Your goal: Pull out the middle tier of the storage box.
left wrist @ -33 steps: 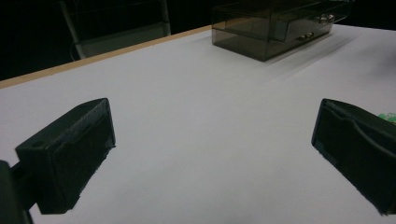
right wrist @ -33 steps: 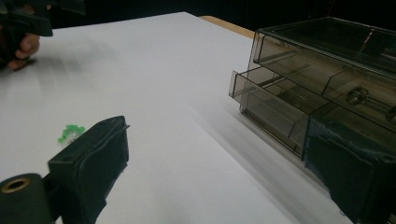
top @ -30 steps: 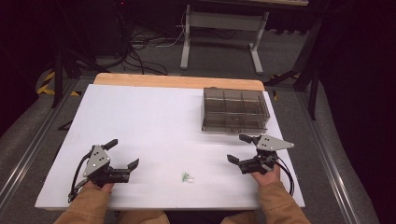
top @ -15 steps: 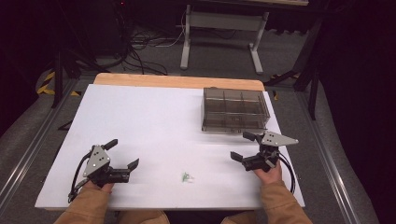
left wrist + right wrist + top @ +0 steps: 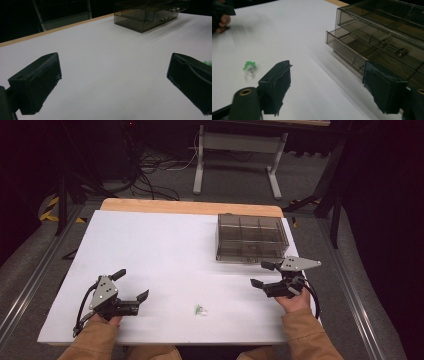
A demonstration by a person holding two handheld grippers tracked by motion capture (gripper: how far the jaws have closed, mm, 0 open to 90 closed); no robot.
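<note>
The right gripper [image 5: 262,275] had just been narrowing its jaws, yet they stood apart with nothing between them; in the right gripper view [image 5: 327,82] only bare white tabletop and the front of the drawer box lay in the gap. It hung just in front of the smoked clear drawer box [image 5: 252,237], near its front right corner, without touching it. The right hand [image 5: 292,297] held it roughly level, jaws pointing left across the table and slightly toward the box, with the grey three-cornered plate on top and the cable trailing back along the tan sleeve.

In the right gripper view the box's lower drawer [image 5: 352,50] stood pulled out a little from the body, with small metal knobs showing through the wall.

The left gripper [image 5: 134,285] also stood wide open and empty; the left gripper view [image 5: 113,85] showed bare table between its pads. The left hand [image 5: 107,312] rested low at the table's near left edge, jaws pointing right and away from the person.

The small green and clear object [image 5: 200,309] lay alone on the white table [image 5: 160,245], between the two grippers near the front edge, well apart from both.
</note>
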